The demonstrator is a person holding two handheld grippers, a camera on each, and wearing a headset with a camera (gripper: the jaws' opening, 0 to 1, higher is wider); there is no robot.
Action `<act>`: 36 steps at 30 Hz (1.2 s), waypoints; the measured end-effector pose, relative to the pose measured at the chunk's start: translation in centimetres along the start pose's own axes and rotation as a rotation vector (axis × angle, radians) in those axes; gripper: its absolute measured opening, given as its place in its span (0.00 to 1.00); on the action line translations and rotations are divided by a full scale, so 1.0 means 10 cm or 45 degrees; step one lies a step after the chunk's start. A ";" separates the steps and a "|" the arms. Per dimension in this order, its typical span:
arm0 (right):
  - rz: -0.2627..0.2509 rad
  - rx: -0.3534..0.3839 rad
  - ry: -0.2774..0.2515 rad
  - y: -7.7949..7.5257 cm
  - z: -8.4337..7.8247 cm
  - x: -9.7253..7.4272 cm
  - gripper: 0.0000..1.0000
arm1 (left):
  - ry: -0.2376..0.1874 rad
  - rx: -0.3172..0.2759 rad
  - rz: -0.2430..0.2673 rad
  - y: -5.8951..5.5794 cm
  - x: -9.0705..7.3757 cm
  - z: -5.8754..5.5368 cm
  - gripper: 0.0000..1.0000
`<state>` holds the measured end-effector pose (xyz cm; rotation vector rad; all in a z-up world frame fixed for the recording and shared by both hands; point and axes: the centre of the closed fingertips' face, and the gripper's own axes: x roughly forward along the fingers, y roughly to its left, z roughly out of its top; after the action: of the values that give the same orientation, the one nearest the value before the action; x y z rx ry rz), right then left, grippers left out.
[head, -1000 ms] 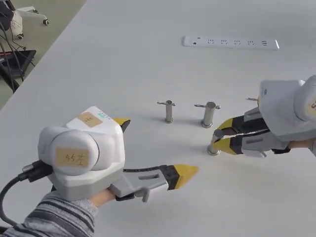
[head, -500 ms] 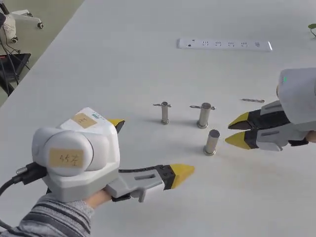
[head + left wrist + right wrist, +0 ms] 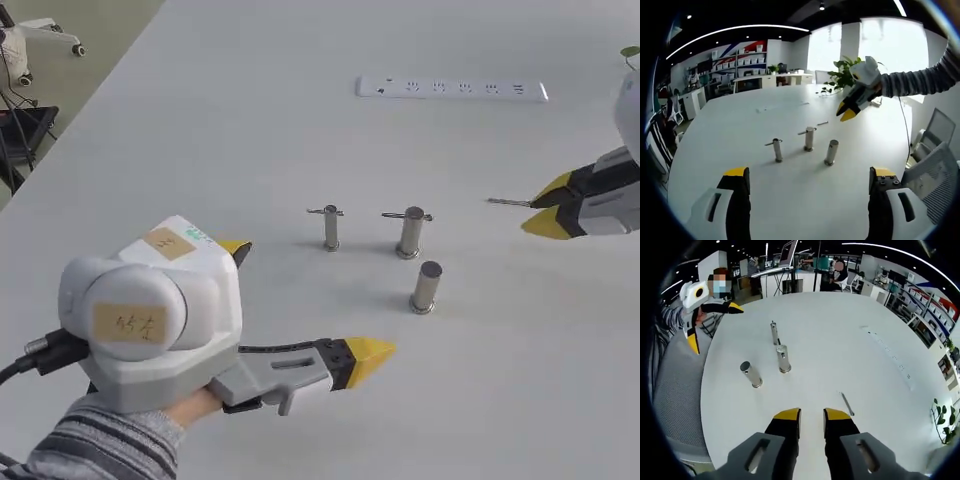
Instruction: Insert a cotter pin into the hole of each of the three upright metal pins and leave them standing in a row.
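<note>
Jaws of the right gripper (image 3: 811,415) sit slightly parted, empty, a loose cotter pin (image 3: 846,404) just beyond their tips. Left gripper (image 3: 809,172) jaws gape wide, empty.

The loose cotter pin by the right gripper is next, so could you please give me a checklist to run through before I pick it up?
1. The loose cotter pin lies flat on the table, apart from everything else: ok.
2. The right gripper has its jaws open and empty: ok.
3. Cotter pin between those jaws: not ok; in the right gripper view it lies ahead and off to the right.
4. The bare metal pin stands upright: ok. Which way its hole faces: cannot tell.
5. The far-left metal pin and the middle metal pin stand upright with cotter pins in: ok.
6. The left gripper is open and apart from the pins: ok.
</note>
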<state>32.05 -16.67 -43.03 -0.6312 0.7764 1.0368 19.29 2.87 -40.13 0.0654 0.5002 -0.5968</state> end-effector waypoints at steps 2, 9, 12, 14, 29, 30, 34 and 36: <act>-0.002 -0.011 0.023 -0.07 -0.02 0.01 0.12 | 0.002 -0.002 0.002 0.01 0.00 0.00 0.99; -0.029 -0.012 0.141 -0.33 -0.17 0.13 0.11 | 0.003 -0.007 0.002 0.02 0.00 -0.01 0.99; -0.040 -0.036 0.180 -0.34 -0.22 0.17 0.10 | 0.008 -0.007 0.001 0.02 0.00 -0.02 0.98; -0.031 -0.037 0.171 -0.41 -0.22 0.24 0.09 | 0.009 -0.010 0.000 0.02 0.01 -0.03 0.98; 0.025 0.020 0.217 -0.64 -0.33 0.57 0.08 | 0.043 -0.024 -0.003 0.02 0.06 -0.12 0.95; 0.034 0.024 0.217 -0.68 -0.34 0.60 0.08 | 0.042 -0.025 -0.001 0.02 0.06 -0.12 0.95; 0.054 0.040 0.242 -0.68 -0.38 0.64 0.06 | 0.043 -0.034 0.006 0.04 0.06 -0.11 0.95; 0.064 0.037 0.252 -0.64 -0.37 0.60 0.04 | 0.041 -0.033 0.012 0.05 0.04 -0.11 0.95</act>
<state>38.79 -18.95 -49.47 -0.6994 0.9828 1.0172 19.40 3.24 -41.30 0.0525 0.5383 -0.5807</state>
